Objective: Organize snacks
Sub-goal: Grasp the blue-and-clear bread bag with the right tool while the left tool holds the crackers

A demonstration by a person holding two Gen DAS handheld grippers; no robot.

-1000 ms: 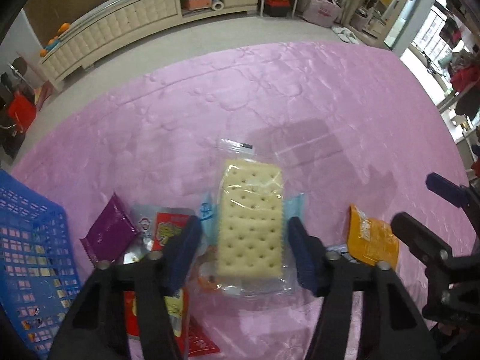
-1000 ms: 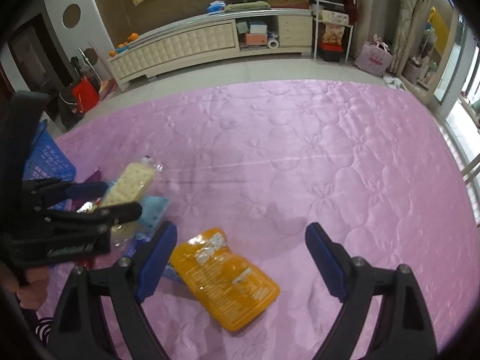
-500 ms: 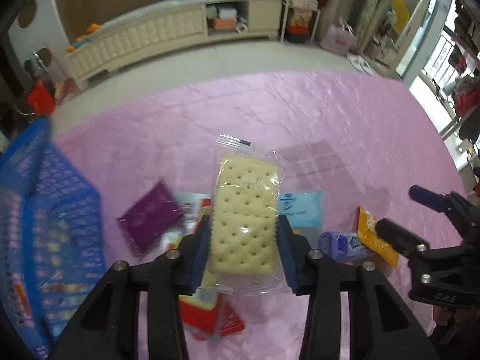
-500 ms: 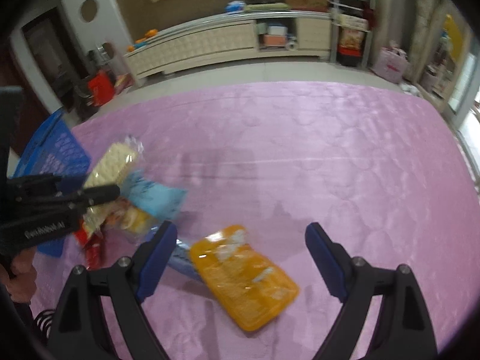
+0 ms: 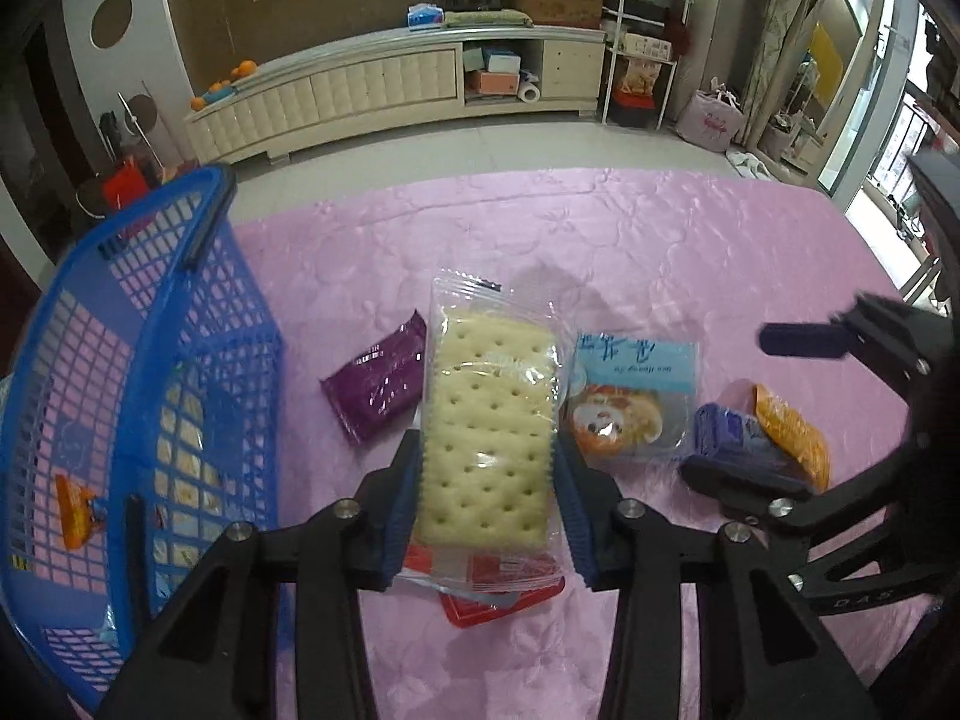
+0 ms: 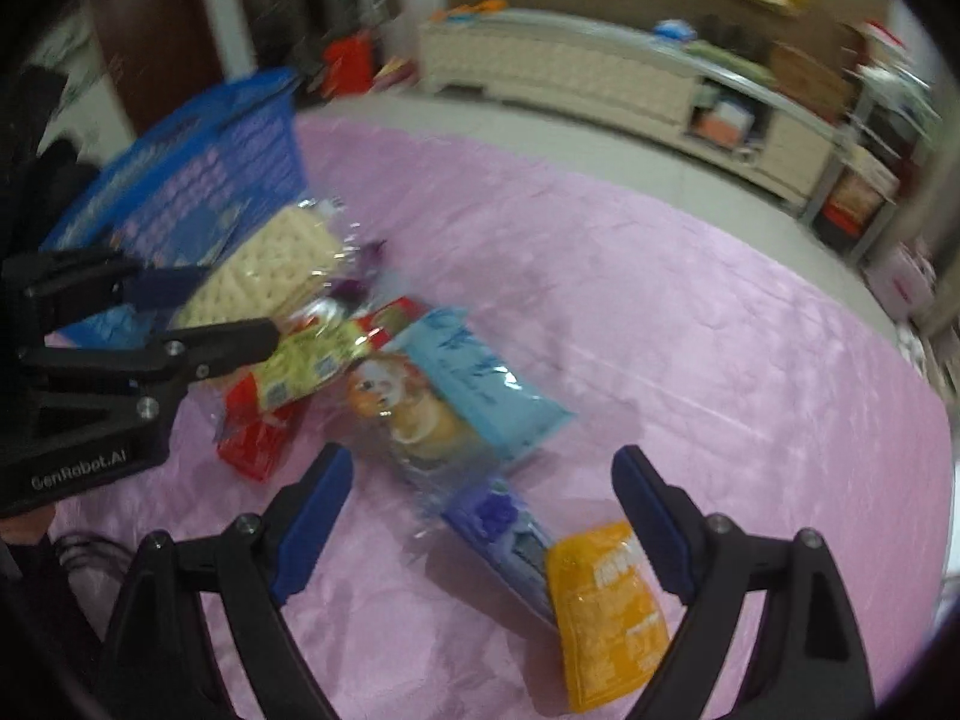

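The cracker packet (image 5: 489, 426) is being pinched by the left gripper (image 5: 487, 504), raised just right of the blue basket (image 5: 150, 324). The right gripper (image 6: 480, 531) is being held spread wide above the orange pouch (image 6: 606, 606) and dark blue packet (image 6: 501, 525) lying near on the pink cloth (image 6: 690, 330).

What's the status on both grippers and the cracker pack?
Left gripper shut on cracker pack, lifted beside blue basket. Right gripper open, empty, over orange pouch and blue packet. Nothing between pack and basket.
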